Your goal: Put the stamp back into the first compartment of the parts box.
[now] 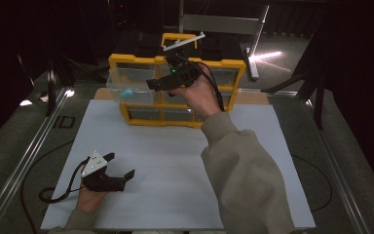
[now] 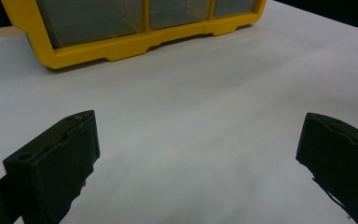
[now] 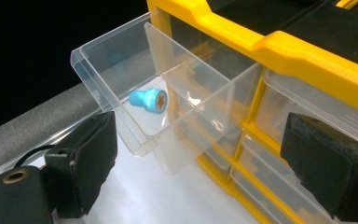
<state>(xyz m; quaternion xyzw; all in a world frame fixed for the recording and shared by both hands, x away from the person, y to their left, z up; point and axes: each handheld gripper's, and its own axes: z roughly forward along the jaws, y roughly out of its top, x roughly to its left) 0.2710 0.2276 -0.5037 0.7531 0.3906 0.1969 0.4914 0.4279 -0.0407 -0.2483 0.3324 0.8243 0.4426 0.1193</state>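
Note:
A yellow drawer cabinet (image 1: 141, 61) stands at the far side of the white board. Its upper left clear drawer (image 3: 121, 74) is pulled out, and a small blue stamp (image 3: 149, 100) with a star on its face lies inside; the same blue stamp (image 1: 126, 92) shows in the high view. My right gripper (image 1: 151, 84) hovers open just in front of that drawer, nothing between its jaws. My left gripper (image 1: 121, 165) rests open near the board's front left, pointing at the yellow cabinet (image 2: 121, 44), with bare board between its fingers (image 2: 60, 154).
The white board (image 1: 175, 165) spreads between the grippers. A sleeve (image 1: 243, 170) crosses its right half. Metal rails (image 1: 24, 161) run along the table's left side, and a cable (image 1: 58, 192) trails from the left gripper. The cabinet's other drawers (image 3: 307, 112) are closed.

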